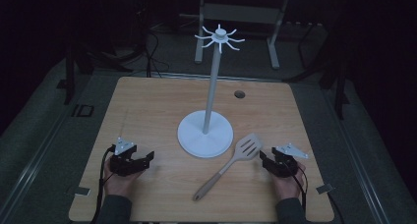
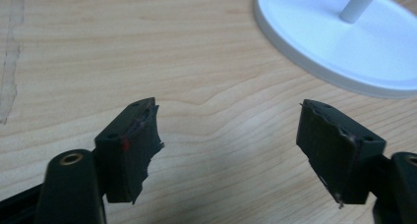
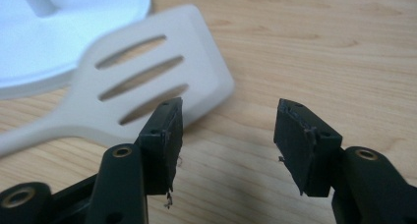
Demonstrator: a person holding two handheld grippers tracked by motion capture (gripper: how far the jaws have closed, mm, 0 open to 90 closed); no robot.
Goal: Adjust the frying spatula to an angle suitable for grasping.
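Apparently at rest: left gripper [image 1: 147, 157] lower left, right gripper [image 1: 264, 156] lower right, both gaping wide, holding nothing. Spatula [image 1: 227, 165] lay centre-bottom, its blade just beside the stand [image 1: 205, 134], likely awaiting hanging.

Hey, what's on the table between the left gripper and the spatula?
Nothing: in the high view, bare wooden table separates the left gripper from the spatula; the white stand sits farther back.
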